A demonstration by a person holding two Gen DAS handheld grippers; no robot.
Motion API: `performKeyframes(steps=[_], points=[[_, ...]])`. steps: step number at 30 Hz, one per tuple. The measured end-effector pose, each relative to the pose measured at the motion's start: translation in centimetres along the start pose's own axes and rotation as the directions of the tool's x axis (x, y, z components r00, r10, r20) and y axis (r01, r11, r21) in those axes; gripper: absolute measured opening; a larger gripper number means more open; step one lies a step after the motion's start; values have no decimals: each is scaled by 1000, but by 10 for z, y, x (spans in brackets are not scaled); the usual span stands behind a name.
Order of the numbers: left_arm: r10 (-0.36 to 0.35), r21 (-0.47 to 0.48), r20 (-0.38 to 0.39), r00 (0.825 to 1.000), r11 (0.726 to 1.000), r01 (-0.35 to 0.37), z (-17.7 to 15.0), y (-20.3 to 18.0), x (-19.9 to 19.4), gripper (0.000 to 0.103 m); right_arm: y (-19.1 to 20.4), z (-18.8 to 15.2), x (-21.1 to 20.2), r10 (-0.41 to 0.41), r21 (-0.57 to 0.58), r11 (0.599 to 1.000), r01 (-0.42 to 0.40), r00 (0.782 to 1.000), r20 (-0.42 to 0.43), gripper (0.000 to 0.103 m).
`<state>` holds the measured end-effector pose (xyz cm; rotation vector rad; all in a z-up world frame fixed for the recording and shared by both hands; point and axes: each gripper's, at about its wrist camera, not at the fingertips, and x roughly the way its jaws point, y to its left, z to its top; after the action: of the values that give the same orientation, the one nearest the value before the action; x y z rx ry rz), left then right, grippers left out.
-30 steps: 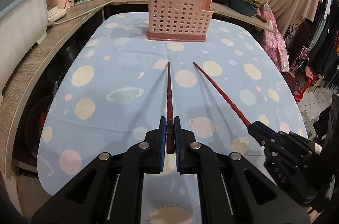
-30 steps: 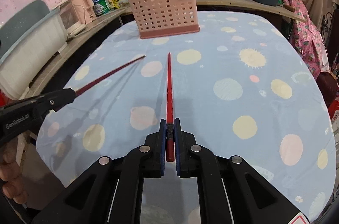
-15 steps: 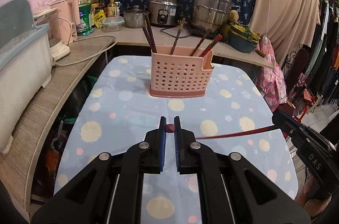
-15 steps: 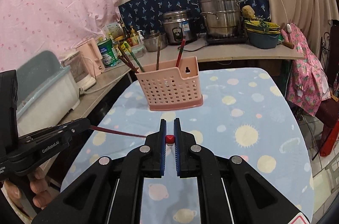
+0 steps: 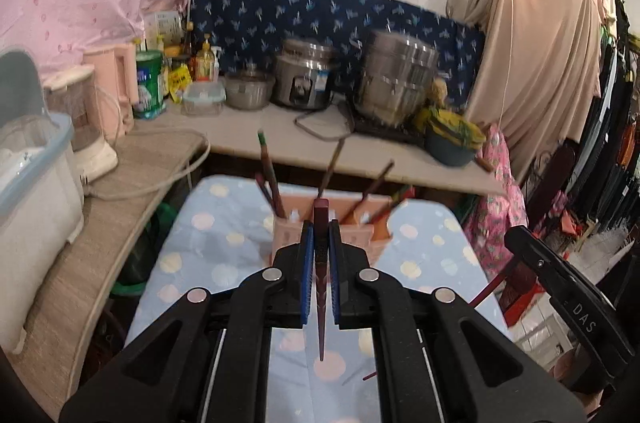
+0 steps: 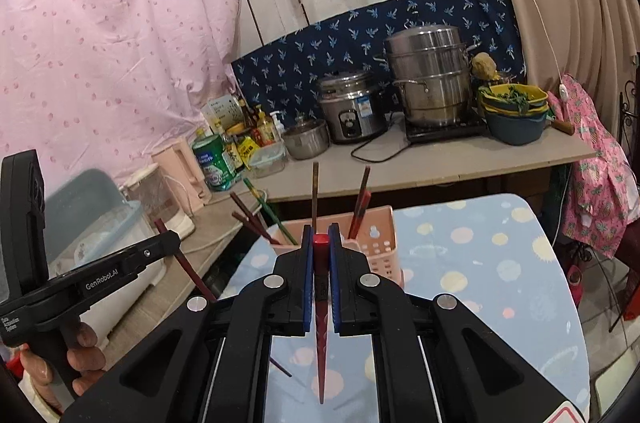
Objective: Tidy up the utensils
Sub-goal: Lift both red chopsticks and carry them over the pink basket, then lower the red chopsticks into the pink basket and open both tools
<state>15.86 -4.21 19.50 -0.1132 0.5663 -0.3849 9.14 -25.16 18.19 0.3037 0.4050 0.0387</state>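
My left gripper (image 5: 319, 227) is shut on a dark red chopstick (image 5: 321, 287) that hangs tip-down toward the camera. My right gripper (image 6: 321, 231) is shut on a matching red chopstick (image 6: 321, 303), held the same way. Just behind both sets of fingertips stands the pink perforated utensil holder (image 5: 380, 235) (image 6: 376, 243), with several chopsticks (image 6: 315, 191) upright in it. In the right wrist view the left gripper (image 6: 172, 241) shows at the left, held by a hand (image 6: 80, 355). The right gripper (image 5: 520, 243) shows at the right of the left wrist view.
The holder stands on a table with a blue spotted cloth (image 6: 480, 263). Behind it a counter (image 6: 440, 167) carries a rice cooker (image 6: 352, 111), a steel steamer (image 6: 432, 79), bowls and bottles. A white lidded bin (image 5: 28, 183) is on the left. Clothes hang on the right.
Both grippers have risen well above the table and come closer to the holder. The chopsticks, which pointed forward over the cloth, have swung to hang tip-down. Both grips stayed shut.
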Motion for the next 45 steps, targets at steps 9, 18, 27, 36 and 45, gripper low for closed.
performKeyframes(steps=[9, 18, 27, 36, 45], points=[[18, -33, 168, 986, 999, -13, 85, -4, 5, 7, 13, 94, 31, 7, 1, 1000, -7, 988, 151, 7], [75, -28, 178, 981, 997, -71, 115, 2, 55, 7, 12, 128, 94, -46, -7, 999, 48, 989, 144, 7], [95, -40, 78, 992, 995, -92, 94, 19, 104, 7, -1, 95, 153, -75, -8, 997, 75, 997, 24, 7], [95, -58, 24, 995, 994, -94, 76, 23, 124, 8, -9, 69, 180, -79, -1, 997, 79, 995, -63, 8], [130, -21, 19, 991, 991, -129, 67, 12, 120, 18, -8, 60, 167, -90, -11, 996, 90, 995, -52, 33]])
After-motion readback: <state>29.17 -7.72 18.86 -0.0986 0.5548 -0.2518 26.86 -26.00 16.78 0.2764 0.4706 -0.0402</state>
